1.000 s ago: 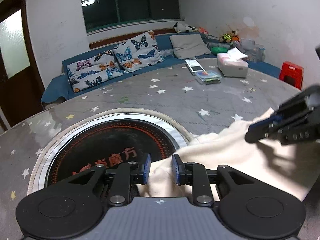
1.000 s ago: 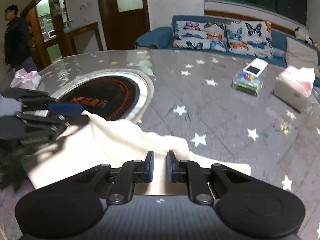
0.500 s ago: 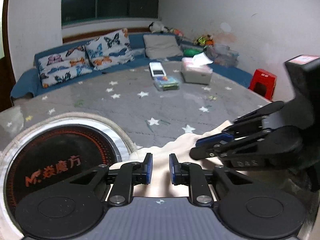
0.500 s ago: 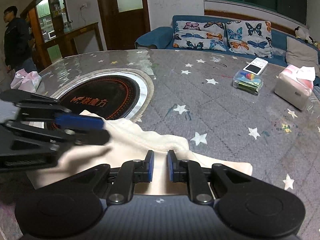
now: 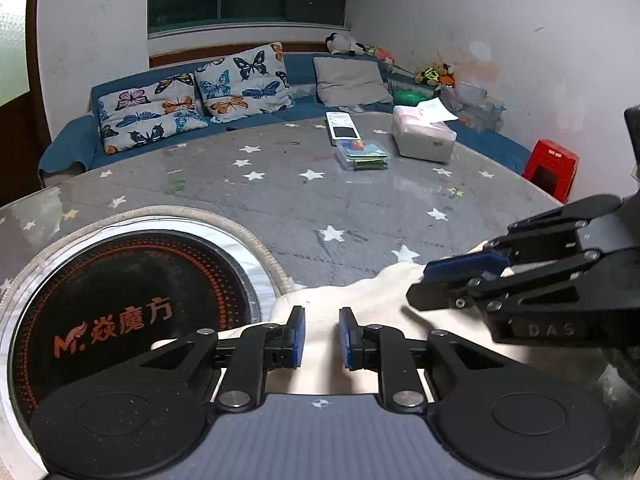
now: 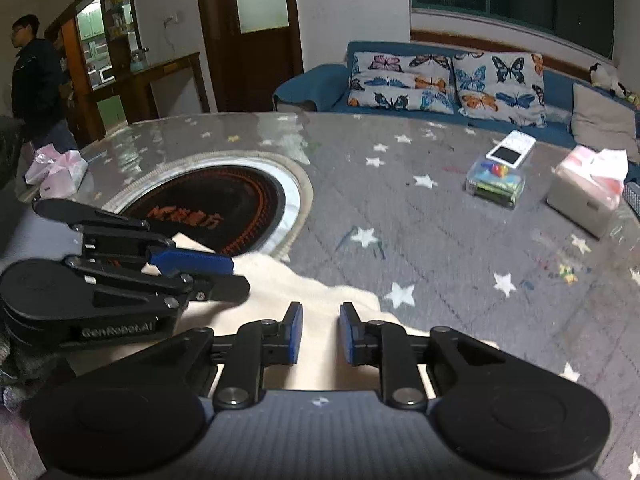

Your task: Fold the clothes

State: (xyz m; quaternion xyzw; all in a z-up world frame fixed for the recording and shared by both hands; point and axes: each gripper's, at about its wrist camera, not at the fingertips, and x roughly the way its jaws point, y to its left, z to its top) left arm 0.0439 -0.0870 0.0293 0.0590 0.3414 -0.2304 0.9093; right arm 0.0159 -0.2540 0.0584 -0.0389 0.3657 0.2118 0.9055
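Two tools over a cream garment
Left tool (image 5: 322, 336) and right tool (image 6: 321, 334) stand slightly parted above the cream garment (image 5: 372, 300) on the desk (image 5: 360, 208); right's jaws have just been opening.

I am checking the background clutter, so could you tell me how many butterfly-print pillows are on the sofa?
2: one butterfly pillow lying at the sofa's left, another butterfly pillow propped beside it, right. Others may be hidden.
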